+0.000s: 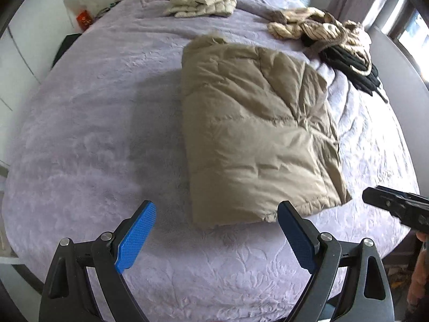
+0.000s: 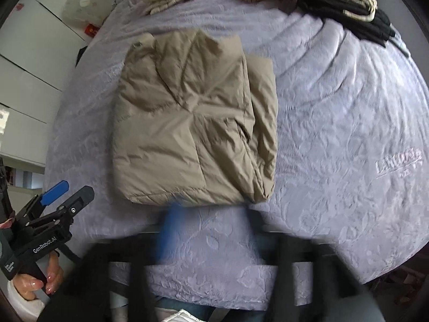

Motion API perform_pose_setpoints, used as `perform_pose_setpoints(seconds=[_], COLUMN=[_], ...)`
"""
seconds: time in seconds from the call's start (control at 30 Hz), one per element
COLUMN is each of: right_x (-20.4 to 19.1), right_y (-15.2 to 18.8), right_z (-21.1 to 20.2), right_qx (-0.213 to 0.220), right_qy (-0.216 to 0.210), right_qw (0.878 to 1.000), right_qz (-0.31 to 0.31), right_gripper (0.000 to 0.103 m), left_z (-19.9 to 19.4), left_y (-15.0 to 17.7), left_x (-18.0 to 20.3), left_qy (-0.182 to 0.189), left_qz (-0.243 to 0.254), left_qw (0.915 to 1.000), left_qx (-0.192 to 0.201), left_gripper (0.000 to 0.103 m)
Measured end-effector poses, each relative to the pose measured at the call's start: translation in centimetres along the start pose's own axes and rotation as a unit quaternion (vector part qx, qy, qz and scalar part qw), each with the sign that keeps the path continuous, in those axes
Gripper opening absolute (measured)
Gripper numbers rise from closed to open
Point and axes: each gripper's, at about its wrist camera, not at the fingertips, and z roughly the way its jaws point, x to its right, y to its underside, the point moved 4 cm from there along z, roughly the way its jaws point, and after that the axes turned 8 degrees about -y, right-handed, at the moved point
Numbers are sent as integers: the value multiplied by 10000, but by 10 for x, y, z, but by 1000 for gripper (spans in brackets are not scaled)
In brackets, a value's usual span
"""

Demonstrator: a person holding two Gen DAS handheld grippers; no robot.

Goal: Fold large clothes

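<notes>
Two grippers, both empty. Your left gripper (image 1: 215, 237) hangs over the near edge of the bed (image 1: 93, 134) with its jaws spread wide, blue pads (image 1: 136, 238) facing each other, nothing between them. Your right gripper (image 2: 211, 238) is smeared by motion blur in its own view; the jaws look spread, with bare cover showing between them.

The tan puffer jacket (image 2: 193, 123) lies folded into a thick rectangular packet on the lavender bed cover, mid-bed, its near edge just beyond both grippers. Neither touches it. One side panel is lapped over the body along the right side.

Judgement: the fold on this garment looks finished or nearly so; you are at the release stage. Far left sits a cream quilted garment (image 1: 203, 1), already bundled. Far right lies a loose heap of patterned and black clothes (image 1: 335, 40).

Next move likely calls for either shifting the packet aside or reaching far right for the heap. Puffy fill may spring the lap open; check before leaving it.
</notes>
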Motion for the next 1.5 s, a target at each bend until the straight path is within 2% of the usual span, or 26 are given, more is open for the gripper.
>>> perform_pose_setpoints(seconds=[0.07,0.1,0.2,0.3,0.33,0.5,0.67,0.8,1.5], right_x=[-4,-5,-9,-13,-15,-17,-20,-23,-18], right_y=[-3,-4,-6,-7,-7,-5,-6,-7,-10], right_z=[-7,-11,-22,-35,-41,-58,-69,-76,-88], right_qx=[164,212,387,685,805,1132,1270,1382,1468], right_qy=[75,97,99,230,243,476,793,835,883], right_qw=[9998,9996,9990,9970,9959,9918,9875,9852,9833], right_qz=[-129,-159,-176,-280,-328,-357,-495,-572,-608], right_gripper=[79,80,85,101,103,103,103,103,103], left_z=[-6,-11,-27,-42,-49,-67,-77,-86,-99], left_y=[-1,-1,0,0,1,2,4,4,1], left_x=[0,1,2,6,7,12,14,17,31], left_qy=[-126,-178,-258,-345,-412,-597,-586,-766,-814], left_qz=[-36,-53,-105,-85,-91,-156,-204,-189,-243], left_qw=[9999,9998,9994,9988,9983,9963,9960,9941,9930], left_qx=[58,86,191,331,409,595,640,751,821], left_gripper=[93,103,103,103,103,103,103,103,103])
